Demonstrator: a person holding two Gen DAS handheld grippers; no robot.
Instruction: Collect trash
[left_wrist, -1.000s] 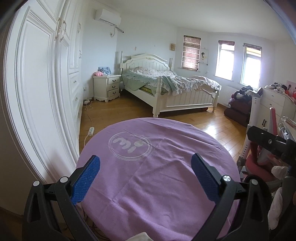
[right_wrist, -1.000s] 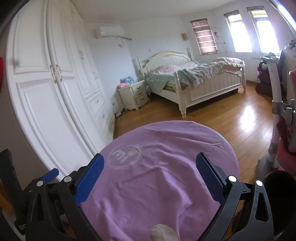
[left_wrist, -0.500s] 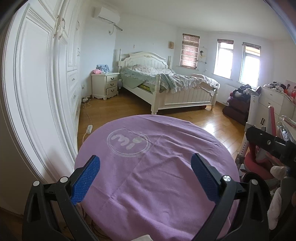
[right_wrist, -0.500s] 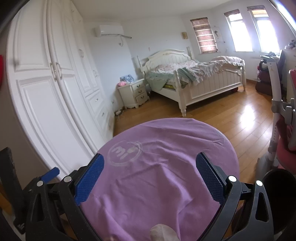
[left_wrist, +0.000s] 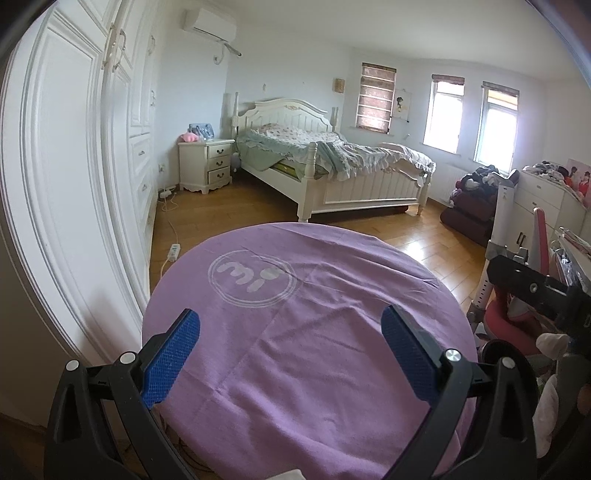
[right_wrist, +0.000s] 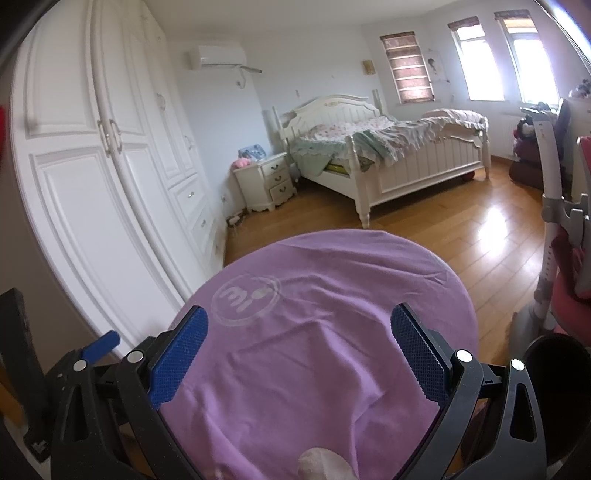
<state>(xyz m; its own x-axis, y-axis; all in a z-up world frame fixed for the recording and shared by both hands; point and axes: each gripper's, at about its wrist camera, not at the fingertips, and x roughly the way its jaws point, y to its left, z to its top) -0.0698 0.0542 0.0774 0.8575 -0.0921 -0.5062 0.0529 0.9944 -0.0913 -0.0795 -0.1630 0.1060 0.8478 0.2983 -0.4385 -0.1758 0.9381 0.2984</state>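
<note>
Both tongs, left (left_wrist: 290, 354) and right (right_wrist: 299, 354), hang spread and empty above the purple desk (right_wrist: 332, 295). A white wad (right_wrist: 321, 463) lies beneath the right tongs, nearly out of view; a blind grab may snag cloth.

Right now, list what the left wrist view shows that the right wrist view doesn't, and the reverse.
Only the left wrist view shows the power strip on the floor beside the wardrobe and the white dresser.

Only the right wrist view shows the crumpled white tissue at the table's near edge and a dark bin at right.

Both show the purple tablecloth, the bed, the nightstand, and open grippers: left gripper, right gripper.
</note>
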